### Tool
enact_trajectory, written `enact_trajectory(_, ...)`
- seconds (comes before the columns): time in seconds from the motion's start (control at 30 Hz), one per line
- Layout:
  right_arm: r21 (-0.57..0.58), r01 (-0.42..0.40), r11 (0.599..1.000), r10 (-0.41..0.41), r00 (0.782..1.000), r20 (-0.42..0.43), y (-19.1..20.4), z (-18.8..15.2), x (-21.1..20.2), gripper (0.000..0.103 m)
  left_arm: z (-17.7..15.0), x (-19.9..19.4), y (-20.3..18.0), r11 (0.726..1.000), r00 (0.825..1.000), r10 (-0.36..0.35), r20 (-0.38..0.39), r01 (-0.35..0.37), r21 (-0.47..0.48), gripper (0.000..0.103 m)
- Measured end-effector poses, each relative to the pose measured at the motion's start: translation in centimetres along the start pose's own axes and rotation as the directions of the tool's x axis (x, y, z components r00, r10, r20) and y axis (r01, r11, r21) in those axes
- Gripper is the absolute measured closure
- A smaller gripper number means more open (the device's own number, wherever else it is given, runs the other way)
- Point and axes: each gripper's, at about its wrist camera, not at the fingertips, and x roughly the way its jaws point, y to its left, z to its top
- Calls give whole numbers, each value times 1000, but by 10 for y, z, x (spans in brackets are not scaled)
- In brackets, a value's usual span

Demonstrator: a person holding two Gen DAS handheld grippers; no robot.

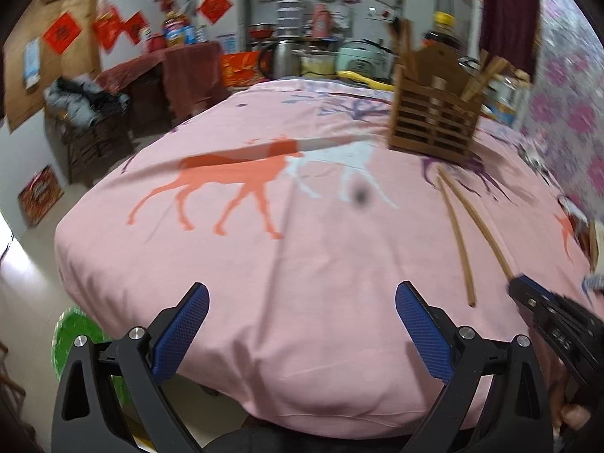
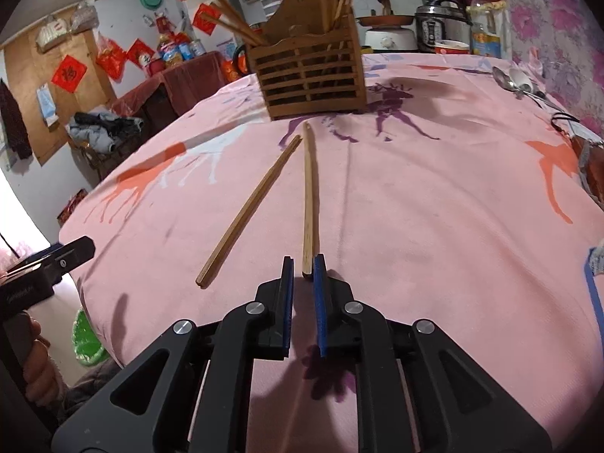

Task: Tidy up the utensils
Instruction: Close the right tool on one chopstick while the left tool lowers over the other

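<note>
Two wooden chopsticks lie on the pink cloth in front of a slatted wooden utensil holder [image 2: 311, 79], which holds several more chopsticks. My right gripper [image 2: 304, 264] stands at the near end of the right chopstick [image 2: 308, 196], its jaws narrowly apart with the stick's tip between the pads. The left chopstick [image 2: 251, 211] lies free beside it. My left gripper [image 1: 302, 294] is wide open and empty over the table's near edge. In the left wrist view the holder [image 1: 434, 120] and both chopsticks [image 1: 458, 234] are at the right.
Metal spoons [image 2: 517, 83] lie at the far right of the table. A rice cooker [image 2: 441, 30], bottles and a bowl stand behind the table. A green basin [image 1: 71, 343] sits on the floor to the left. The table [image 1: 264, 264] drops off near my left gripper.
</note>
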Motion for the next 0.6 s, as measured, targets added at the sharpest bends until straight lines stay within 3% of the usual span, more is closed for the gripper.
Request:
enact_trajectory(0.1,2,13,1000,-13,1000,9,-2,0,0,96,-2,2,-14,999,1000,-25,-2,25,41,6)
enact_trajectory(0.3,63,94,994,-96,995,31,-32,0,-13,97,-1,8,-38,991,996,-91,-16,92,94,6)
enact_trajectory(0.5,94,66,993,-69,997,31,-43,-4,-16,94,-3,18,-68,973,986,-158,-44,163,161,6)
enact_trajectory(0.6,112,56,992,-61,998,35,-47,-4,-17,94,-3,28,-77,964,977,-195,-81,207,167,11)
